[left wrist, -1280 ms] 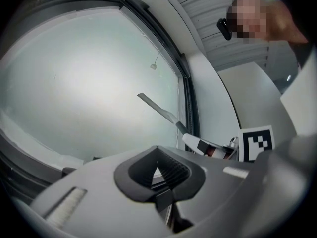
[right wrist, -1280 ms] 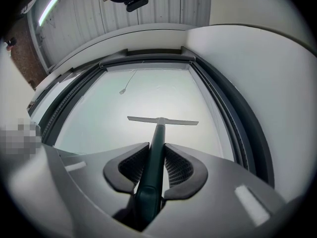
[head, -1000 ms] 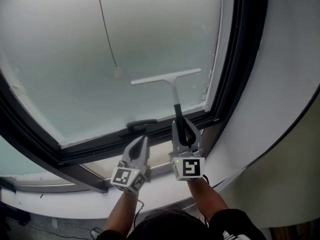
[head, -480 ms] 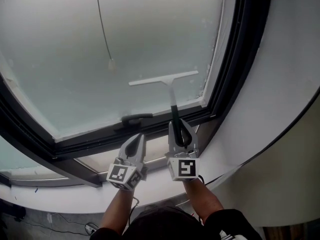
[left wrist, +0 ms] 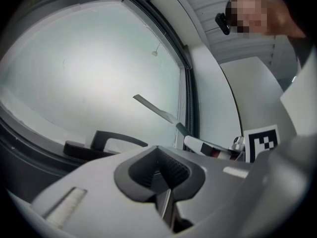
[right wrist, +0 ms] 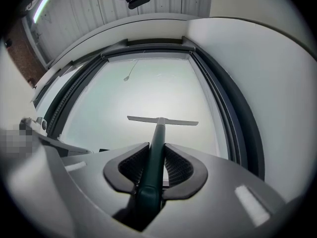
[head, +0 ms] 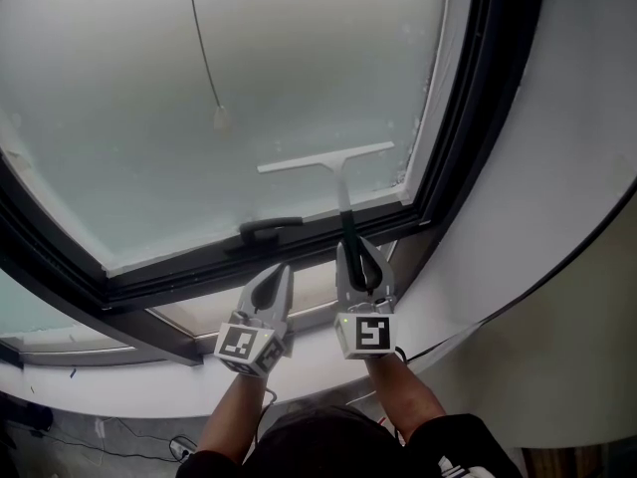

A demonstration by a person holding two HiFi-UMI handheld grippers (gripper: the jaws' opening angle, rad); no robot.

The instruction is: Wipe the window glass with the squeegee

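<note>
Mid-wipe, I reckon: right tongs (right wrist: 157,155) clamp the dark-handled white squeegee (head: 328,161), blade probably touching the frosted window glass (head: 299,68) at centre frame. Left tongs (left wrist: 166,175) are closed and empty. Next up: a steady, even pull.

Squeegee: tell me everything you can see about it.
The squeegee is T-shaped: a pale, thin blade bar on a dark green handle, plastic by its look. The right gripper is shut on the handle's lower end. The blade lies against the frosted window glass near its lower right corner, its right end slightly higher.

Dark handle (head: 269,229) on btm frame rail (head: 179,267); thin cord (head: 202,43) w/ white tip hangs above it; white sill (head: 119,386) below.
</note>
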